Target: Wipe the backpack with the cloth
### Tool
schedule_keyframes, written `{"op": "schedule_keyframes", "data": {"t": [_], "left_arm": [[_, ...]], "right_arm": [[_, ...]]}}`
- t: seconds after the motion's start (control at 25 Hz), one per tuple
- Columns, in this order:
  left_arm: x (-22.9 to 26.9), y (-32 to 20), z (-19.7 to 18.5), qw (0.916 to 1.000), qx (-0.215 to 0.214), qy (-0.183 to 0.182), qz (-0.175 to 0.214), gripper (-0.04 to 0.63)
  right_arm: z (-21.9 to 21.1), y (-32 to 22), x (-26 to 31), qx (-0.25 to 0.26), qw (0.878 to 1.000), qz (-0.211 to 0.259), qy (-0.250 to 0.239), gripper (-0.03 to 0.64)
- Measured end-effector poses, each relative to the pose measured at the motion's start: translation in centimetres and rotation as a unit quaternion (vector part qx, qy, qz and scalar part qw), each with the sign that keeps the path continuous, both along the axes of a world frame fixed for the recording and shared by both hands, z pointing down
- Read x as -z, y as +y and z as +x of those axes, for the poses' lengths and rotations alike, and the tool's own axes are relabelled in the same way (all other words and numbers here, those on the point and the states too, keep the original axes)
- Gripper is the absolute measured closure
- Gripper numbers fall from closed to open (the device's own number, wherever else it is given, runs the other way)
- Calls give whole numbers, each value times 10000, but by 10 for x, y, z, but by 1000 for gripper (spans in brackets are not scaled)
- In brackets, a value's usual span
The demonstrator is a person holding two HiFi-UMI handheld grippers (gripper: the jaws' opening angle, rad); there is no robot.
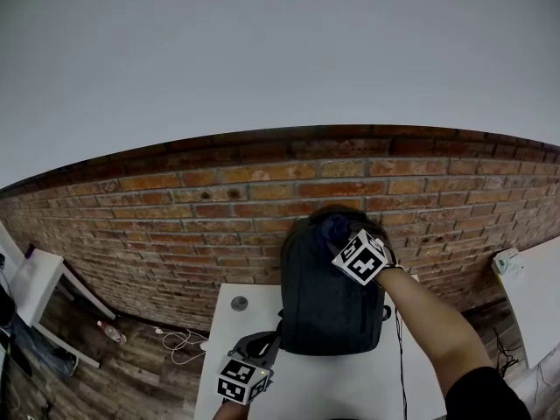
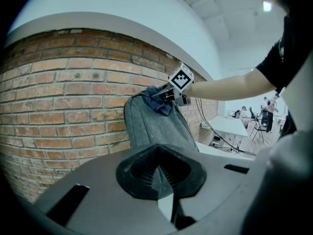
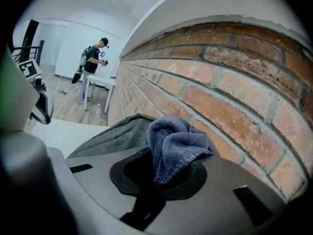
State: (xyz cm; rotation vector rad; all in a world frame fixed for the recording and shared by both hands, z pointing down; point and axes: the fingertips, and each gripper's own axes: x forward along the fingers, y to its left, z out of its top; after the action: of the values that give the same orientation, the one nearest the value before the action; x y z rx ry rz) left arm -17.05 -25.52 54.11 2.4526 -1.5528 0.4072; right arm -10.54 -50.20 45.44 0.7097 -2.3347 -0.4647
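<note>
The crumpled blue-grey cloth is clamped in the right claw atop the upright dark grey fabric backpack, frame centre, on the white desk. The left claw is closed on its lower corner. Wiping is judged barely begun.

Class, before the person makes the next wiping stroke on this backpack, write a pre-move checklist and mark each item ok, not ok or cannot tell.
1. Grip: ok. The right gripper is shut on the blue cloth.
2. Contact: ok. The blue cloth rests at the top of the backpack.
3. Stability: ok. The backpack stands upright on the white table, by the brick wall.
4. Bracing: cannot tell. The left gripper sits by the backpack's lower left corner with grey showing between its jaws, but a grip is unclear.
5. Stroke path: ok. Nothing lies on the backpack's front.
</note>
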Motion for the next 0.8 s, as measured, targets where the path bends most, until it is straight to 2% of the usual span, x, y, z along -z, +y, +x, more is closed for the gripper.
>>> {"op": "schedule_keyframes", "data": {"t": [0.32, 0.6, 0.8], "left_arm": [[-2, 2, -6, 10000, 46, 23, -21, 614], [-3, 2, -11, 9999, 127, 74, -20, 614], [-1, 1, -6, 10000, 45, 84, 19, 614]], "right_arm": [[-15, 28, -40, 359, 9974, 30, 620, 565], [-10, 45, -59, 365, 9971, -401, 541, 565], [-9, 68, -78, 582, 9931, -538, 865, 565]]}}
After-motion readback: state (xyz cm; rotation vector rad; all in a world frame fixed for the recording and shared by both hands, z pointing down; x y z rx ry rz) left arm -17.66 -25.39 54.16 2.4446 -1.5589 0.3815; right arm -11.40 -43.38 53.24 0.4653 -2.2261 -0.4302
